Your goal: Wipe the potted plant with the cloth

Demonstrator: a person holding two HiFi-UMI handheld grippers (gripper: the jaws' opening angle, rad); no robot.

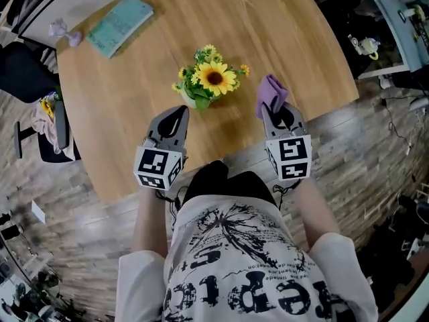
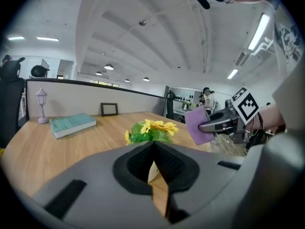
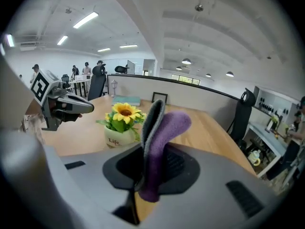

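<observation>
With the right tongs (image 1: 276, 113) clamped on the cloth (image 1: 270, 91) and the left tongs (image 1: 178, 116) closed empty, brace the plant (image 1: 209, 79) and stroke its leaves lightly.

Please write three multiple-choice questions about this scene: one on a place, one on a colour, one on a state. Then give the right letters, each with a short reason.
1. Where on the table does the potted plant stand?
A. at the far edge
B. just ahead of the left gripper and the right gripper, between them
C. behind the person

2. What colour is the cloth?
A. purple
B. green
C. white

3. In what state is the right gripper?
A. open and empty
B. shut on the plant's pot
C. shut on the cloth

Answers:
1 B, since the head view shows the plant in the gap ahead of both grippers.
2 A, since the cloth looks purple in all three views.
3 C, since the right gripper view shows the jaws pinching the cloth.
</observation>
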